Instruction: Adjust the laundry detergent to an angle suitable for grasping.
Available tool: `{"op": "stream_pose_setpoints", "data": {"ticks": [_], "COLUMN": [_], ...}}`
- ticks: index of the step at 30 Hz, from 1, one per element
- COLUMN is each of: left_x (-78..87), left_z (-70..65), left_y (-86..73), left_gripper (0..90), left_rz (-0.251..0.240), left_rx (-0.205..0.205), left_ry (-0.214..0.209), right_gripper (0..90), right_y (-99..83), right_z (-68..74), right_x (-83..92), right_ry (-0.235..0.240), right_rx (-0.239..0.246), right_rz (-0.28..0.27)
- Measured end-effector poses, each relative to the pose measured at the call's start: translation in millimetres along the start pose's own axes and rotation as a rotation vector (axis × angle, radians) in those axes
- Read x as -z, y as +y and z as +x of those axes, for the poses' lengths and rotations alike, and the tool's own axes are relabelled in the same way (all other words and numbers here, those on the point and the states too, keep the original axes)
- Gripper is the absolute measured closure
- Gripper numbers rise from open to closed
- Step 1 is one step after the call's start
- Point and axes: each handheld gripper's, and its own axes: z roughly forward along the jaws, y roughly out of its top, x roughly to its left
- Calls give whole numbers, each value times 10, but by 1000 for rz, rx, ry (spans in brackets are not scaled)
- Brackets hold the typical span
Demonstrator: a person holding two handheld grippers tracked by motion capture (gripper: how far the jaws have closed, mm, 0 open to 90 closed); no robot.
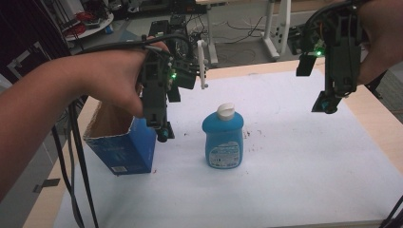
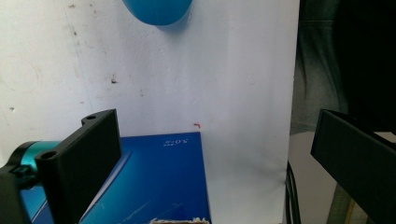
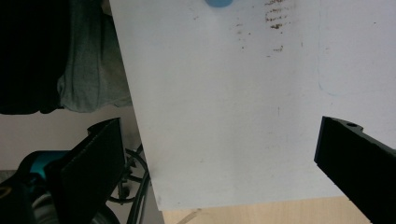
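While both grippers hang above the table, nothing is caught in either one. In the high view the left gripper [image 1: 164,135] points down beside the open top of a blue box [image 1: 124,151], which stands at the left of a white sheet [image 1: 294,171] spread over the wooden table [image 1: 380,118]. From the left gripper view its jaws stand wide apart and bare, with the box [image 2: 163,182] directly below between them and the torn cardboard rim showing at the bottom edge. A blue bottle [image 1: 223,137] with a white cap [image 1: 226,110] stands upright on the sheet just right of the box, apart from it and near the sheet's middle. In the left gripper view the bottle's [image 2: 157,10] rounded blue body shows at the top edge, well beyond the jaws.

Over the right part of the sheet, the right gripper [image 1: 325,105] is held high and well apart from the bottle. In the right gripper view its jaws are likewise spread wide with nothing between them but the sheet [image 3: 233,116], its near edge, and a strip of table [image 3: 261,215]. A sliver of the bottle [image 3: 219,3] peeks in at the top. Brown specks [image 1: 252,135] mark the sheet just right of the bottle.
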Motion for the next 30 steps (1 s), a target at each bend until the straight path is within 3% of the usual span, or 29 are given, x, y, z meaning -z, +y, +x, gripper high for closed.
{"op": "stream_pose_setpoints", "data": {"ticks": [14, 30], "left_x": [-27, -51], "left_z": [8, 63], "left_y": [-9, 8], "left_gripper": [17, 17], "left_rz": [-4, -12], "left_rx": [-3, 1], "left_ry": [2, -10], "right_gripper": [12, 12], "right_y": [-5, -17], "right_z": [178, 143], "right_x": [439, 406], "right_ry": [-19, -25], "right_rx": [-7, 4], "right_rz": [8, -4]}}
